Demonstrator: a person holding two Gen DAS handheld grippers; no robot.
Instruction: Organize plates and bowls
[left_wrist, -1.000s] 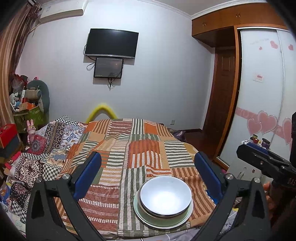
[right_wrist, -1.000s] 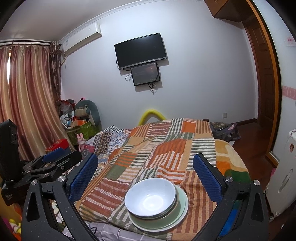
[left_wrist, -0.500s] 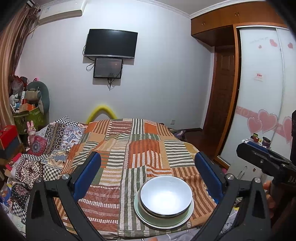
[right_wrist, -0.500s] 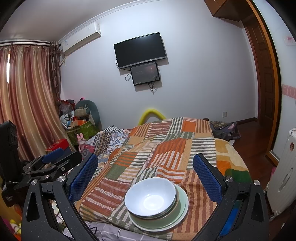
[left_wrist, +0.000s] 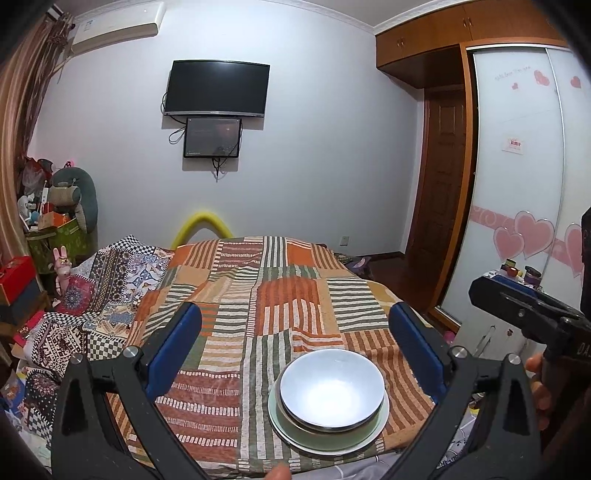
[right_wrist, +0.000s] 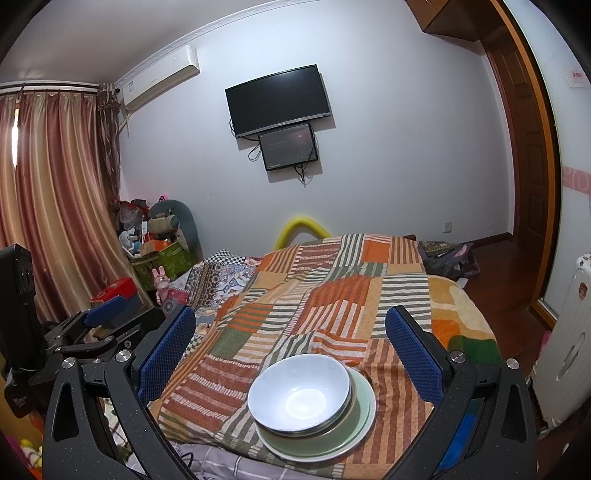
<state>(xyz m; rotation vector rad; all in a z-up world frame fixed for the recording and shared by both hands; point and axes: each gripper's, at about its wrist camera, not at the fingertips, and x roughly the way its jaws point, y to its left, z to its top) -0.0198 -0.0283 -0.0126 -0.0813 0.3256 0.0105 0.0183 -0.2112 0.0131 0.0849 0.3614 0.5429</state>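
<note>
**Stack Formed; Both Claws Released**

The left claw (left_wrist: 295, 354) stands released, its blue pads wide apart and empty. The right claw (right_wrist: 290, 356) is likewise released and holds nothing. Both hover above the near edge of the bed (right_wrist: 369, 280).

The white bowl (right_wrist: 299, 397) lies below and between the right claw's pads, nested in a second, darker-rimmed bowl (right_wrist: 341, 415). Both rest on the green plate (right_wrist: 364, 413), which sits on the striped blanket (left_wrist: 236, 369). Seen from the left claw, the stack lies slightly toward its right pad.

Assessment: stacking appears complete. No other loose dishes are visible. Any remaining step would be relocating the stack.
</note>
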